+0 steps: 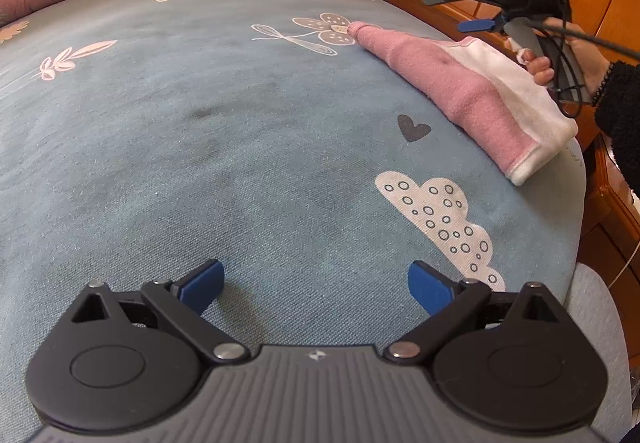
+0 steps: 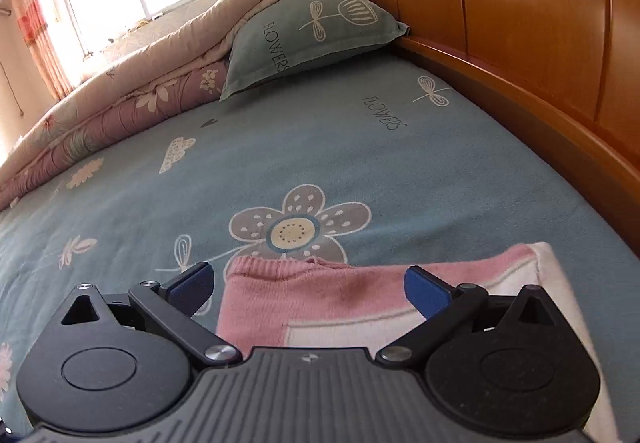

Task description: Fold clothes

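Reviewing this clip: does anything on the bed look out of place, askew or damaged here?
Nothing stands out. The pink and white garment lies folded flat on the blue bedsheet near the wooden headboard. Both the left gripper and right gripper are open and hold nothing. The pillow and quilt sit tidily at the far side.

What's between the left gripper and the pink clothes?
Only bedsheet with a printed cloud, seen from the left gripper toward the clothes.
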Demonstrator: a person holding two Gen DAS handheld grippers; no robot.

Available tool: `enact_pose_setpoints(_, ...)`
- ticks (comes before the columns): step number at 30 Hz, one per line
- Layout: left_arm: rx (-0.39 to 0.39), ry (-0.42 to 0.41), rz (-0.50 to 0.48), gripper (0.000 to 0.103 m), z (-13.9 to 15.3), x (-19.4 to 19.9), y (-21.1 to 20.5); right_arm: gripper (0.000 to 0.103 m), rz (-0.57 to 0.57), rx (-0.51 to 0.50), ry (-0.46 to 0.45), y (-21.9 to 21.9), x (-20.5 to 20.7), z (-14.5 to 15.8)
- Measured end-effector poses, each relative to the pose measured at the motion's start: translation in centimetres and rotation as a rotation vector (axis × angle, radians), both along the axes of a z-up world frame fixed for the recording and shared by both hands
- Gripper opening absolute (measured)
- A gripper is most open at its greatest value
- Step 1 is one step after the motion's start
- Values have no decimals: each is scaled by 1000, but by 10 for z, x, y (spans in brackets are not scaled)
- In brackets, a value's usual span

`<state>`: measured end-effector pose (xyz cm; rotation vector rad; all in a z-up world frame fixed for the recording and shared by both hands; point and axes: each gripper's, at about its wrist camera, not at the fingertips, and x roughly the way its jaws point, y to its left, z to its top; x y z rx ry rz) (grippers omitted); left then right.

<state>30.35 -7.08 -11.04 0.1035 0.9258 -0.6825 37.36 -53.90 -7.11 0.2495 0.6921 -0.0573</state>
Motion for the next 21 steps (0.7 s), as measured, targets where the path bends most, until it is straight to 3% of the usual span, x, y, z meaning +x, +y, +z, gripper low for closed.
enact_pose_setpoints(3, -2, 3, -4, 98, 0, -5, 0, 103, 3, -151, 37, 6, -36, -3)
enact_pose_setpoints(6, 20, -4, -3, 98, 0, -8, -3, 103, -12, -181, 130, -2, -54, -35)
enact_pose_setpoints(8, 29, -5, 1, 98, 2, -11, -5, 103, -56, -47, 78, -17, -63, -44)
enact_pose_setpoints(9, 31, -6, 4, 98, 4, -13, -5, 103, -65, -32, 77, -20, -62, -43)
enact_pose_setpoints(12, 32, -18, 5, 98, 11, -21, -2, 103, -94, -40, 113, -9, -63, -30)
enact_pose_setpoints(17, 72, -58, 21, 98, 16, -33, 3, 103, 37, -90, 41, 34, -104, -9)
enact_pose_setpoints(21, 117, -90, 5, 98, 15, -40, -1, 103, 92, -46, 67, 57, -129, -16)
